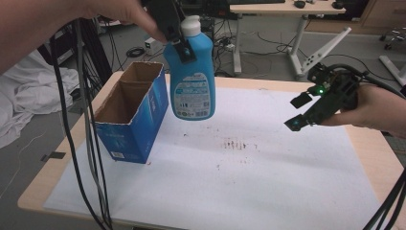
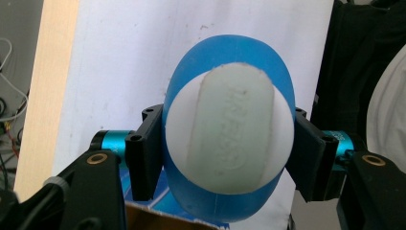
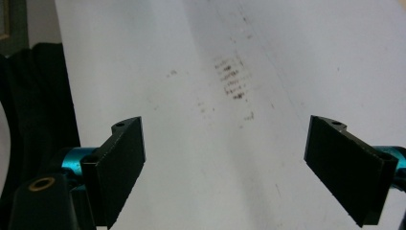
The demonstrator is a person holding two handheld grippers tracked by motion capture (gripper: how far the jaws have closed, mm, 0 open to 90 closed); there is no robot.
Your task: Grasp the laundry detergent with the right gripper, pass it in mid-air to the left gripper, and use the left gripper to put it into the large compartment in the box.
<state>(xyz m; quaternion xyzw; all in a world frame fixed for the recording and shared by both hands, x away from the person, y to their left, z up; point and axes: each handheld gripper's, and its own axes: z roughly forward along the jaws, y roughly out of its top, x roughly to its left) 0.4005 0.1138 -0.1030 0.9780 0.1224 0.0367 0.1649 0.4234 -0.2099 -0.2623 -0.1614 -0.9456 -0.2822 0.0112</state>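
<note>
A blue bottle (image 1: 192,79) with a white cap (image 1: 191,25) hangs in the air above the table, just right of an open cardboard box (image 1: 131,111). My left gripper (image 1: 181,42) is shut on the bottle near its neck. In the left gripper view I look straight down on the white cap (image 2: 230,136), with a black jaw pressed against each side of the blue bottle (image 2: 225,62). My right gripper (image 1: 298,111) hovers open over the right side of the table, held in a hand. In the right gripper view its jaws (image 3: 225,167) stand wide apart over the white sheet.
A white sheet (image 1: 249,172) with a brown stain (image 1: 235,144) covers the wooden table (image 1: 378,143). The blue-sided box stands upright at the left, open at the top. Black cables (image 1: 91,158) hang down at the left. Desks and floor cables lie beyond.
</note>
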